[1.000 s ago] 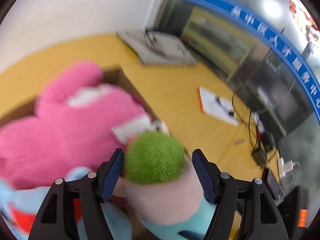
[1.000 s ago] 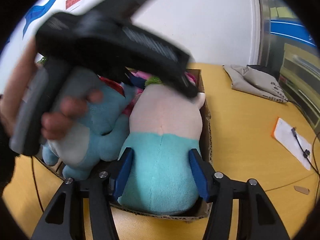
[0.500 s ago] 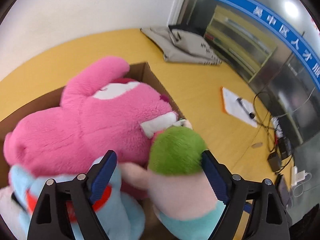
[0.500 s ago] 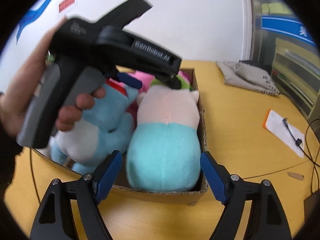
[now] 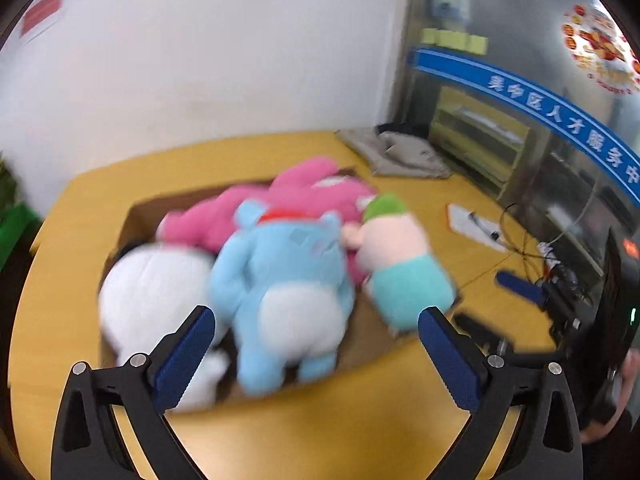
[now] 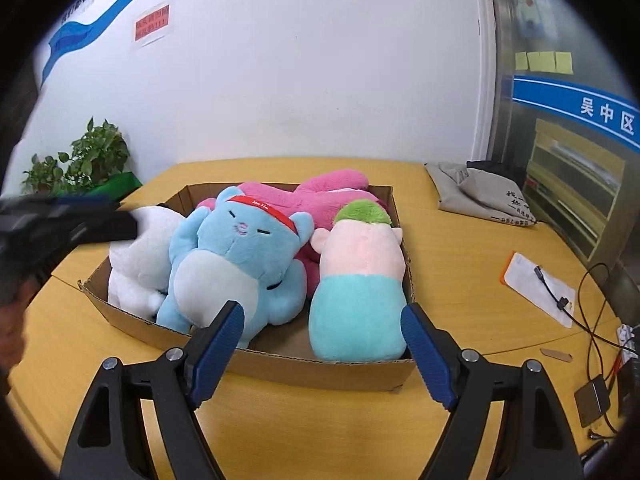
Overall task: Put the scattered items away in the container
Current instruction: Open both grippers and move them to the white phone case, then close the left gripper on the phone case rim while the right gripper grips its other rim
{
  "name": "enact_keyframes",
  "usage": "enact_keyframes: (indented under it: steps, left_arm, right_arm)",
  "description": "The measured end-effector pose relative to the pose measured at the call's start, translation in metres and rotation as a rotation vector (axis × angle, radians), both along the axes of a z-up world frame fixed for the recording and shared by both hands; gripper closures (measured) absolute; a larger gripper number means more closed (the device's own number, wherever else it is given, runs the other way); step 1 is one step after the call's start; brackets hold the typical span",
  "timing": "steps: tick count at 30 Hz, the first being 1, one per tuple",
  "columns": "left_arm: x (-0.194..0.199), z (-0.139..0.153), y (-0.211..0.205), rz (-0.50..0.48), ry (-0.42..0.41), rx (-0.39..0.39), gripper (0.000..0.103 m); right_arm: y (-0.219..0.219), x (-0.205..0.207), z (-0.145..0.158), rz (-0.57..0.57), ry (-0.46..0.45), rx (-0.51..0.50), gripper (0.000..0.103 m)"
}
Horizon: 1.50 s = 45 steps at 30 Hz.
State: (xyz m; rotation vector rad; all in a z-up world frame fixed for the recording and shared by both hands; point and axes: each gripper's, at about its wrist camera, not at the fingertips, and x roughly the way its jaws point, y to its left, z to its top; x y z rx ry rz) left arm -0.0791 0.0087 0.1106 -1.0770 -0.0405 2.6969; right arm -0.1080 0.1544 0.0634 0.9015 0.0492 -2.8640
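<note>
4 plush toys [image 6: 236, 264] inside the cardboard box [image 6: 320, 368]

A blue band [image 6: 576, 106] on the glass partition carries white Chinese characters, "吴中区" in the right wrist view. Along the blue stripe [image 6: 100, 20] on the white wall run further characters, cut off. The red wall notice [image 6: 152, 24] and the grey bag's [image 6: 480, 192] print are too small to read.

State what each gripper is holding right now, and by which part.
Nothing is held. The left gripper is opening with no toy between its pads, and the right gripper stands open and empty short of the cardboard box.
</note>
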Motion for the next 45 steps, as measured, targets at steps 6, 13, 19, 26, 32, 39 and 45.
enact_keyframes:
  steps: [6,13,19,26,32,39,45]
  left_arm:
    - [0.030,-0.011,-0.028,0.066,-0.006,0.051,0.000]
    - [0.043,-0.022,-0.025,0.053,-0.013,0.071,0.000]
    - [0.054,-0.025,-0.024,0.041,-0.017,0.085,0.000]
    - [0.098,-0.039,-0.041,0.060,-0.055,0.053,0.000]
    - [0.160,-0.086,-0.059,0.080,-0.205,0.042,0.000]
    - [0.205,-0.139,-0.054,0.059,-0.377,0.095,0.002]
    - [0.222,-0.167,-0.028,0.004,-0.472,0.121,0.020]
  right_arm:
    - [-0.015,0.007,0.001,0.004,-0.016,0.030,0.022]
    - [-0.024,0.019,0.005,-0.006,-0.006,0.060,0.022]
    - [-0.024,0.027,0.009,-0.017,0.000,0.070,0.022]
    - [-0.018,0.056,0.004,0.047,-0.013,0.055,0.022]
    - [-0.019,0.123,-0.047,0.223,-0.147,0.087,0.022]
    - [-0.030,0.178,-0.106,0.304,-0.305,0.118,0.022]
    - [-0.028,0.188,-0.120,0.253,-0.322,0.125,0.024]
